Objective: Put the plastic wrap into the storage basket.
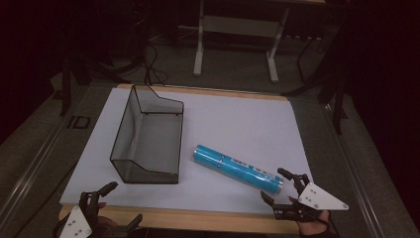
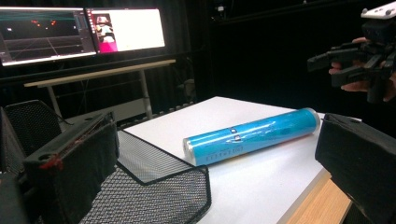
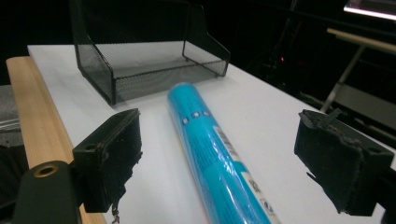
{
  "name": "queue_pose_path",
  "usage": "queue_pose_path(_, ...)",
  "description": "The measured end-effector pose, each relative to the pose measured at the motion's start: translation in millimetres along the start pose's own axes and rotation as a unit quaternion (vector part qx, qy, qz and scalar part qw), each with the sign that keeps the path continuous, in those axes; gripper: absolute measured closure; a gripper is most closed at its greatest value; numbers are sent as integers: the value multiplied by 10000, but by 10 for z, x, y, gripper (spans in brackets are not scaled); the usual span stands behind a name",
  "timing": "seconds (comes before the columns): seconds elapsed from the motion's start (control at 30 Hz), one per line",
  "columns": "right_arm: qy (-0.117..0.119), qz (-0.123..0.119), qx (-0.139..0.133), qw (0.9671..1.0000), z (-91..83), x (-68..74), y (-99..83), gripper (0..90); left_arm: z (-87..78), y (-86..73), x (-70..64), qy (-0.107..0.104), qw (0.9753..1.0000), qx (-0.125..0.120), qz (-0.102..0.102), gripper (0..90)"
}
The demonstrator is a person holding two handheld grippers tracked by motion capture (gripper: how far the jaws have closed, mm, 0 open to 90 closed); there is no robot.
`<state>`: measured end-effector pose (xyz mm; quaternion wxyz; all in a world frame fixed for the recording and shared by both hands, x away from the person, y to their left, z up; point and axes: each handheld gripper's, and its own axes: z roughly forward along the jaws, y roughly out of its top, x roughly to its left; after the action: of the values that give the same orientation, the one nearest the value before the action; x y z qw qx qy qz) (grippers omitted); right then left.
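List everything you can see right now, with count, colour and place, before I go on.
Mesh tray: one, black wire mesh, nothing in it, on the left half of the white surface.
Roll: one, turquoise with a label strip, lying on its side right of the tray, apart from it, its near end between the right gripper's open jaws.
Table: one, white top with a wooden edge.
Monitors: two, lit, on a desk beyond the table in the left gripper view.
Desk frame: one, pale, on the floor behind the table.
Left gripper: one, black, at the near left edge, open.
Right gripper: one, black with a grey plate, near right corner, open.
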<state>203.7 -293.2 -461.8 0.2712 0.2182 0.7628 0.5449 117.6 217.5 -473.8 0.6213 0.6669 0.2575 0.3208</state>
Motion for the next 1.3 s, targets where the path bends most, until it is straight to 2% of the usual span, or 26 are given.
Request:
queue_pose_path(0.07, 207, -46, -154, 9997, -8, -7, 10, 146, 8, -2, -6, -10, 10000, 29, 14, 2)
queue_pose_path(0.13, 257, -111, -146, 9995, -1, -2, 16, 146, 12, -2, -7, -25, 10000, 44, 21, 2)
queue_pose_path(0.17, 222, -242, -46, 9995, 13, 11, 25, 151, 15, -2, -8, -27, 10000, 35, 18, 2)
queue_pose_path(0.2, 222, -242, -46, 9995, 13, 11, 25, 151, 15, -2, -8, -27, 10000, 35, 18, 2)
queue_pose_path(0.23, 270, -186, 163, 9993, 37, 27, 39, 163, 15, -2, -8, -24, 10000, 28, 11, 2)
queue_pose_path(0.27, 396, 61, 385, 9985, 59, 30, 61, 144, 15, -3, -7, -28, 10000, 29, -5, 2)
queue_pose_path(0.4, 419, 111, 406, 9982, 62, 39, 94, 132, 10, -3, -10, -79, 10000, 7, -19, 2)
queue_pose_path(0.53, 370, 103, 306, 9988, 34, 50, 170, 120, 6, -5, -15, -103, 9999, 12, -21, 2)
queue_pose_path(0.63, 465, 167, 380, 9981, 56, 32, 239, 108, 22, -10, -19, -129, 9999, 56, -15, 2)
queue_pose_path(0.73, 332, 146, 477, 9982, 83, 28, 280, 107, 28, -11, -24, -142, 9999, 73, -3, 2)
queue_pose_path(0.77, 336, 130, 586, 9976, 99, 18, 297, 106, 29, -11, -27, -150, 9999, 77, -1, 2)
queue_pose_path(0.8, 174, 72, 712, 9973, 124, 15, 312, 106, 29, -11, -27, -150, 9999, 77, -1, 2)
queue_pose_path(0.83, 264, 44, 850, 9960, 150, -17, 325, 106, 32, -11, -31, -166, 9998, 76, -7, 2)
queue_pose_path(0.87, 205, 87, 956, 9952, 176, -37, 332, 107, 32, -11, -33, -170, 9998, 82, -8, 2)
queue_pose_path(0.93, 340, 209, 1110, 9930, 223, -88, 343, 106, 32, -13, -34, -184, 9998, 87, -17, 2)
queue_pose_path(1.07, 387, 302, 1270, 9907, 309, -138, 367, 100, 35, -17, -31, -215, 9997, 111, -35, 2)
queue_pose_path(1.2, 504, 238, 1404, 9885, 416, -140, 394, 94, 38, -17, -34, -242, 9996, 127, -34, 2)
queue_pose_path(1.27, 484, 145, 1452, 9881, 469, -129, 412, 95, 39, -18, -37, -244, 9996, 140, -17, 2)
queue_pose_path(1.3, 600, 150, 1494, 9868, 495, -132, 424, 95, 39, -18, -37, -244, 9996, 140, -17, 2)
